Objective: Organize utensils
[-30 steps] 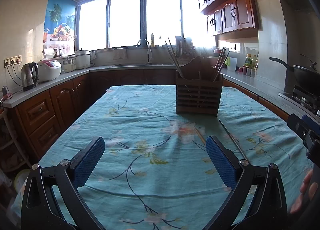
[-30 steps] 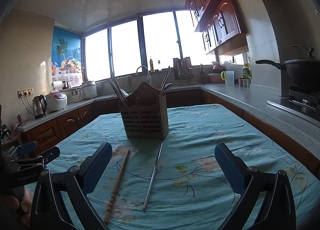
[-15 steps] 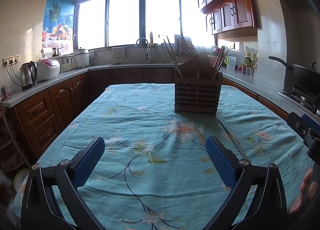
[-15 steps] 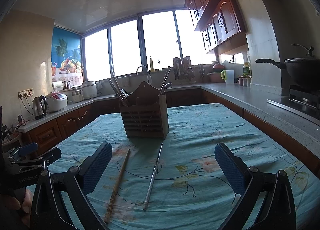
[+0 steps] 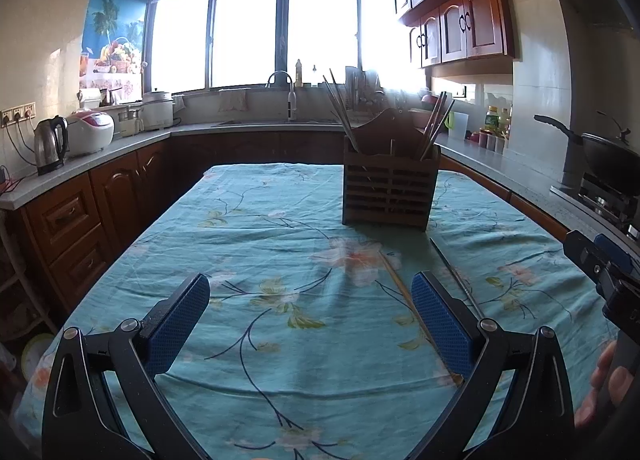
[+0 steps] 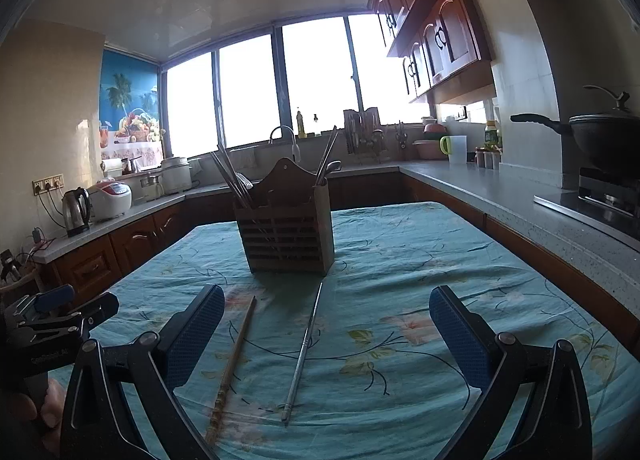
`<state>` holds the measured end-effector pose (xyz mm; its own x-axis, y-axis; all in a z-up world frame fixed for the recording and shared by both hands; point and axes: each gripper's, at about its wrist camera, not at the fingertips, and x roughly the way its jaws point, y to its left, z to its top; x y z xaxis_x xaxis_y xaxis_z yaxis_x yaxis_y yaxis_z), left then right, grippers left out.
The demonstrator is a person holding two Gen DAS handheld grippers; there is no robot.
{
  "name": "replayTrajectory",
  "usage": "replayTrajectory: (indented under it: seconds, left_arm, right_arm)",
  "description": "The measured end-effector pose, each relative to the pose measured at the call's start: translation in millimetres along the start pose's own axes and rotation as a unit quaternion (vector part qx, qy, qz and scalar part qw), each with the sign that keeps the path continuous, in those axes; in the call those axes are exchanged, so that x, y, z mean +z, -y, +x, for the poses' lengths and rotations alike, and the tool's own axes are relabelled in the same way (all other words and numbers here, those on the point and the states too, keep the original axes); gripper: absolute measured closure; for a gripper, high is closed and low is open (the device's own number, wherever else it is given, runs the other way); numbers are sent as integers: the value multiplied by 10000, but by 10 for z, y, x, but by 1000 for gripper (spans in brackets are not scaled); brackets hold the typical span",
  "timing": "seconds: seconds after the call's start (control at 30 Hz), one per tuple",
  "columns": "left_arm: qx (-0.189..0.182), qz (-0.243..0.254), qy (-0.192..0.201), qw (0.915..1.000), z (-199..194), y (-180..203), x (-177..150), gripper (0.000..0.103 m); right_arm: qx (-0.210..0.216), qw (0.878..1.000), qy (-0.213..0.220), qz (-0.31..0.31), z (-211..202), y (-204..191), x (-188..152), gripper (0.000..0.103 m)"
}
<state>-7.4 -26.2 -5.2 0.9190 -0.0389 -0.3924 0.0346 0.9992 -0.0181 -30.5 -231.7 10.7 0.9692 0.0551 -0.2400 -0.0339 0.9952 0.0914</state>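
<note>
2 chopsticks lie between the spread right tongs.

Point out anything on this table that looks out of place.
Two chopsticks lie loose on the tablecloth in front of the holder: a wooden one and a metal one. The rest stand upright in the holder. Both grippers, left and right, are open and empty.

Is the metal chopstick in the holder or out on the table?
Out. The metal chopstick lies flat on the tablecloth in front of the wooden holder, beside a wooden chopstick.
</note>
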Motion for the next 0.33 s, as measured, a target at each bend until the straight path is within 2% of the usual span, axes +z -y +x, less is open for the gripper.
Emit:
replayTrajectory:
  seconds: [0.33]
  left_arm:
    - [-27, -15, -46, 10000, 52, 6, -7, 0]
  right_arm:
    - [-32, 9999, -96, 27, 18, -63, 4, 0]
